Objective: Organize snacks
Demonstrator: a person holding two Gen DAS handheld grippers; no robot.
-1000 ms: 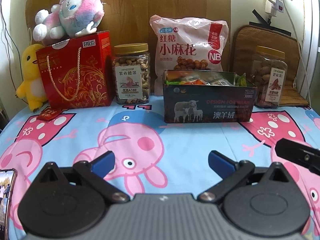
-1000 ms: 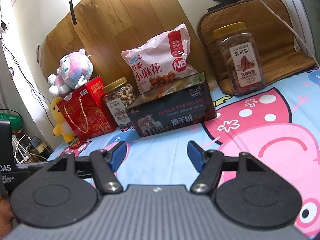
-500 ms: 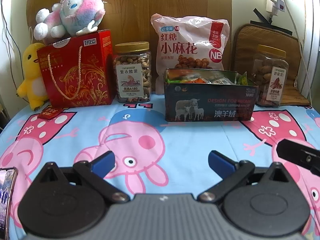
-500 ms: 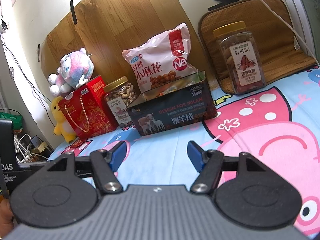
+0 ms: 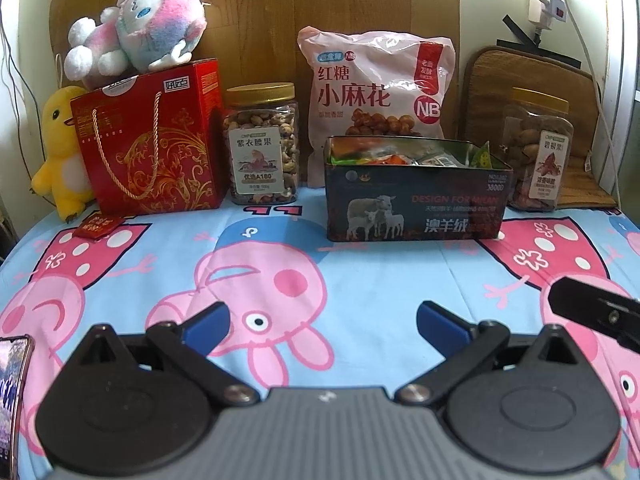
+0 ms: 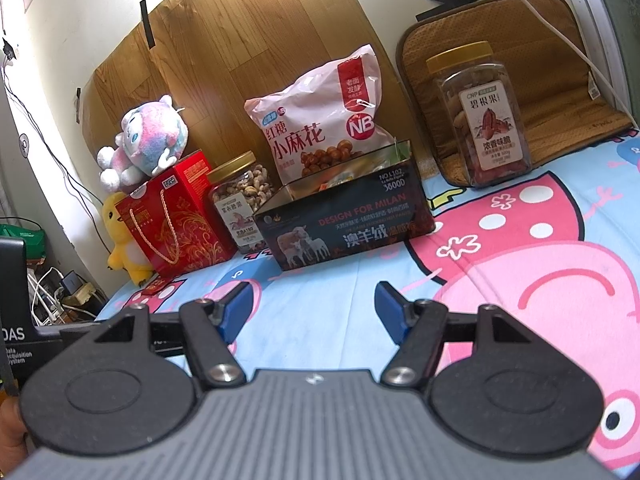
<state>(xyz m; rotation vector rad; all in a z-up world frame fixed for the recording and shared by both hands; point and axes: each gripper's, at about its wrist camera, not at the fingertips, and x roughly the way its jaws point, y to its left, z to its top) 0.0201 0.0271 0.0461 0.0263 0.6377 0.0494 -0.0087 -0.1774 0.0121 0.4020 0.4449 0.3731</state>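
A dark tin box [image 5: 416, 204] [image 6: 348, 224] holding several small snack packets stands at the back of the cartoon-print cloth. Behind it leans a pink snack bag [image 5: 378, 92] [image 6: 324, 120]. A cashew jar [image 5: 262, 144] [image 6: 240, 200] stands to its left and a pecan jar [image 5: 538, 152] [image 6: 482, 112] to its right. A red gift box [image 5: 152, 140] [image 6: 176, 220] is at far left. My left gripper [image 5: 320, 320] is open and empty, well short of the tin. My right gripper [image 6: 312, 306] is open and empty; its edge shows in the left wrist view [image 5: 592, 312].
A pink plush [image 5: 140, 28] sits on the gift box and a yellow duck plush [image 5: 60, 148] stands beside it. A small red packet [image 5: 98, 226] lies on the cloth. A phone [image 5: 12, 392] lies at the left edge. A brown mat [image 6: 520, 72] leans at the back right.
Both grippers stay open and empty. The left view has drawn back slightly, so the items sit a little lower and smaller. The right view has barely shifted.
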